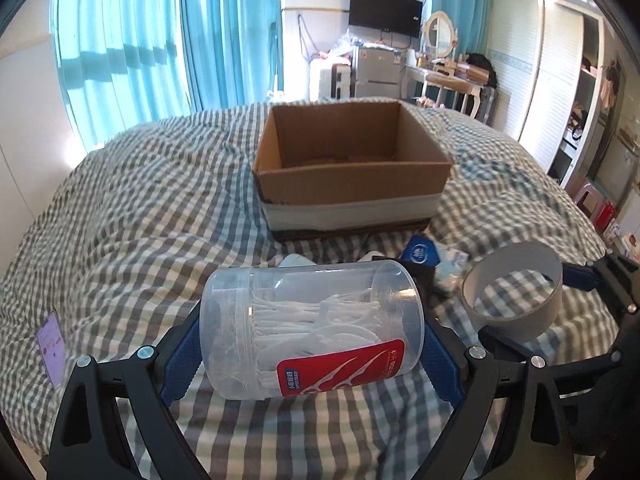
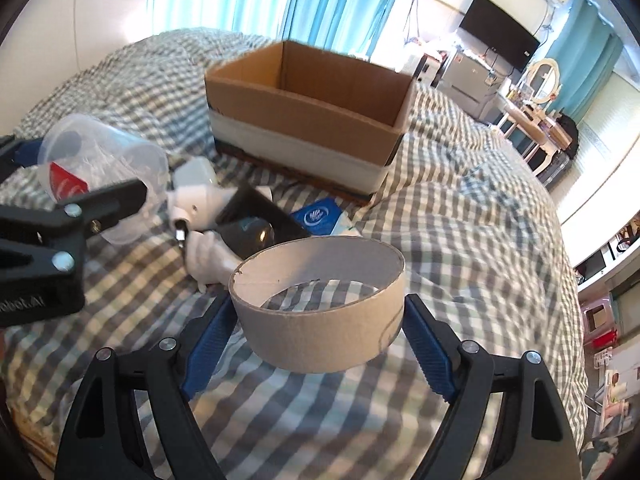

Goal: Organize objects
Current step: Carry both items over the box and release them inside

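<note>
My left gripper is shut on a clear plastic jar of white floss picks with a red label, held on its side above the bed; the jar also shows in the right wrist view. My right gripper is shut on a grey-brown tape roll, held above the bed; the roll also shows in the left wrist view. An open cardboard box sits on the checked bedcover ahead, and it shows in the right wrist view too.
A white charger with cable, a black object and a blue-and-white packet lie on the bed in front of the box. A purple card lies at left. Curtains, TV and dresser stand beyond the bed.
</note>
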A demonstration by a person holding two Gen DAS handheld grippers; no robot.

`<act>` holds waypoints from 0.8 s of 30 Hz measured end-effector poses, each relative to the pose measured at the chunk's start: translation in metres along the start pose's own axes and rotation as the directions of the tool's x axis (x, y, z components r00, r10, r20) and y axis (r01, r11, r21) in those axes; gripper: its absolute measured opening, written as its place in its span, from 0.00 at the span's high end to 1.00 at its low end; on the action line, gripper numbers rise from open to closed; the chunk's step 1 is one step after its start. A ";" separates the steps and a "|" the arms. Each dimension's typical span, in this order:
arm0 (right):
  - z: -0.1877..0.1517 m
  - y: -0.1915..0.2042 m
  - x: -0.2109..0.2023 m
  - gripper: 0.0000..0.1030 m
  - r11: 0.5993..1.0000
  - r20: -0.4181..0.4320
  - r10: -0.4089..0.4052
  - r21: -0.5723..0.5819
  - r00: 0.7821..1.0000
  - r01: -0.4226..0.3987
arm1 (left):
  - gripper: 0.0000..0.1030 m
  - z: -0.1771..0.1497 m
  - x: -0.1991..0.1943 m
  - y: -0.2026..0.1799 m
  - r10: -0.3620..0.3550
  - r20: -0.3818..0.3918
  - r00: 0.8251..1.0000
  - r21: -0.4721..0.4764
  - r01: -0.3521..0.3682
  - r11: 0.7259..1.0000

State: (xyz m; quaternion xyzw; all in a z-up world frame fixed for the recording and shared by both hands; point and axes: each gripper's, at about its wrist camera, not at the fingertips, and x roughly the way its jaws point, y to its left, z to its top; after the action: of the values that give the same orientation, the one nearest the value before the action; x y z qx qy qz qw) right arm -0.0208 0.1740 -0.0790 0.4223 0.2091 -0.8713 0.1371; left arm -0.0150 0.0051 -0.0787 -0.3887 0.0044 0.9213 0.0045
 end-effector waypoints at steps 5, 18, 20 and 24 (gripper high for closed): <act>0.003 0.000 -0.032 0.19 1.000 0.073 -0.007 0.025 0.997 0.005 | 0.08 -0.001 -0.022 -0.003 -0.004 0.028 1.000 0.009 0.003 1.000; 0.019 -0.019 -0.075 0.19 0.995 0.186 0.030 0.088 0.982 -0.047 | 0.08 0.022 -0.054 0.011 0.016 0.106 0.994 -0.013 -0.015 1.000; 0.024 -0.025 -0.078 0.19 0.995 0.196 0.022 0.095 0.980 -0.042 | 0.08 0.030 -0.054 0.014 0.017 0.112 0.994 -0.017 -0.015 1.000; 0.043 -0.035 -0.084 0.19 0.994 0.227 0.024 0.100 0.974 -0.048 | 0.08 0.046 -0.054 0.015 0.025 0.127 0.992 -0.011 -0.024 1.000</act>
State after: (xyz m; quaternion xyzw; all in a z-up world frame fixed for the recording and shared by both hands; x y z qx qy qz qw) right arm -0.0140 0.1894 0.0201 0.3309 0.1384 -0.9208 0.1532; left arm -0.0105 -0.0101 -0.0079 -0.3292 0.0046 0.9442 -0.0085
